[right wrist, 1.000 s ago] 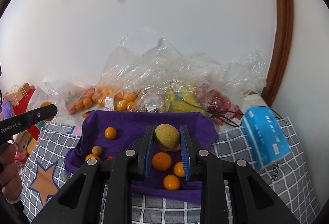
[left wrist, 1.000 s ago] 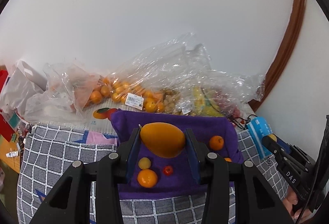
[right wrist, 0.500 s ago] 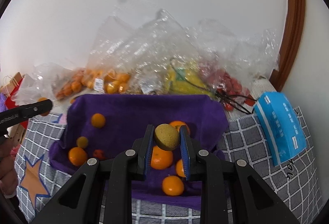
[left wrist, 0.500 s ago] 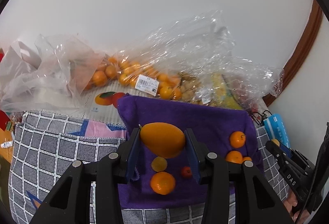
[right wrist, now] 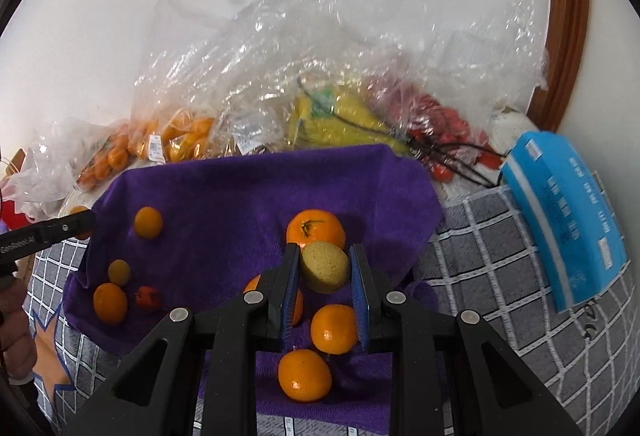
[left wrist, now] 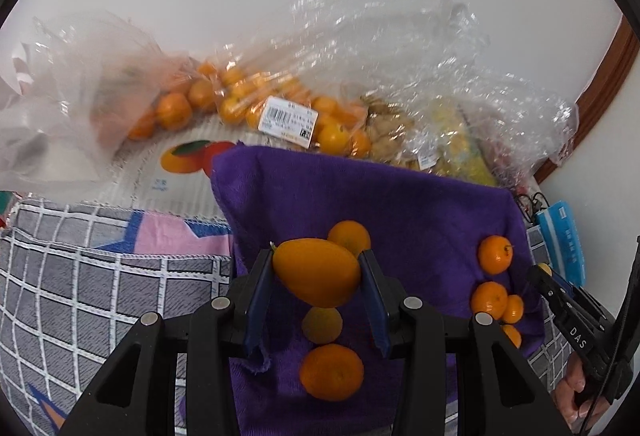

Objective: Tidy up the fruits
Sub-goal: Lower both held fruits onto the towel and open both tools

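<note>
My left gripper is shut on a smooth orange mango, held above the left part of a purple towel. Under it lie an orange, a small yellow fruit and another orange behind. My right gripper is shut on a round yellow-green fruit over the towel's right part, where several oranges lie. A small red fruit rests at the towel's left. Each gripper shows at the edge of the other's view: the right gripper, the left gripper.
Clear plastic bags of oranges, bananas and red fruit pile up against the white wall behind the towel. A blue tissue pack lies at the right on the grey checked cloth. A fruit-printed carton sits behind the towel's left corner.
Both grippers have come down and forward toward the towel with their fruit still clamped; the towel and the fruit on it now look larger and nearer.
</note>
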Tool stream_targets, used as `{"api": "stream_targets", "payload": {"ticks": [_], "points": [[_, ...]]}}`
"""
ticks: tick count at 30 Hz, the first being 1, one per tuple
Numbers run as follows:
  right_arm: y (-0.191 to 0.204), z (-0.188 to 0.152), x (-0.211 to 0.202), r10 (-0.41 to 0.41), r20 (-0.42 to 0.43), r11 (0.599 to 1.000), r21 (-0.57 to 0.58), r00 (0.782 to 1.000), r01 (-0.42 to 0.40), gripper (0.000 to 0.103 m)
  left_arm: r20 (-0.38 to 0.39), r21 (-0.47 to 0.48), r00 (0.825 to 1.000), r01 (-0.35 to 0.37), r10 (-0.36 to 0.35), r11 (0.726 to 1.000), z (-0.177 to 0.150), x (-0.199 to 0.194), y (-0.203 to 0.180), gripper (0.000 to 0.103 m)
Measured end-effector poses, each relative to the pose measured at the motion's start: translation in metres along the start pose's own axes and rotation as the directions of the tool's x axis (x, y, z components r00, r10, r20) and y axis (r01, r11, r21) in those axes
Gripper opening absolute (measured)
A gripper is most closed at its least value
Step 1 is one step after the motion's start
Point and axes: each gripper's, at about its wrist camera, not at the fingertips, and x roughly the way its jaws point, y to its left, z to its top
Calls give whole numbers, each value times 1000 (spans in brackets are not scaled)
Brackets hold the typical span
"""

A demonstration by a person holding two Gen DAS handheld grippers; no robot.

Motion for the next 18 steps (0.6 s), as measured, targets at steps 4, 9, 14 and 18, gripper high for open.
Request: {"api": "stream_targets", "payload": {"ticks": [4, 9, 14, 18], "points": [[1, -5, 11, -4, -19, 1000, -13, 1000, 4, 25, -22, -1, 1000, -4, 4, 1000, 0, 13, 2, 41], [1, -9, 20, 1, -38, 1000, -15, 999, -1, 25, -51, 0, 998, -23, 23, 1000, -1, 28, 5, 41], [-1, -11, 27, -12, -46, 1000, -13, 999, 11, 25, -67, 17, 997, -36, 37, 999, -2, 38, 3, 41], [-4, -12, 34, -18, -58, 1000, -9, 998, 18, 25, -76, 23, 996, -39, 41, 999, -2, 46, 2, 41]]}}
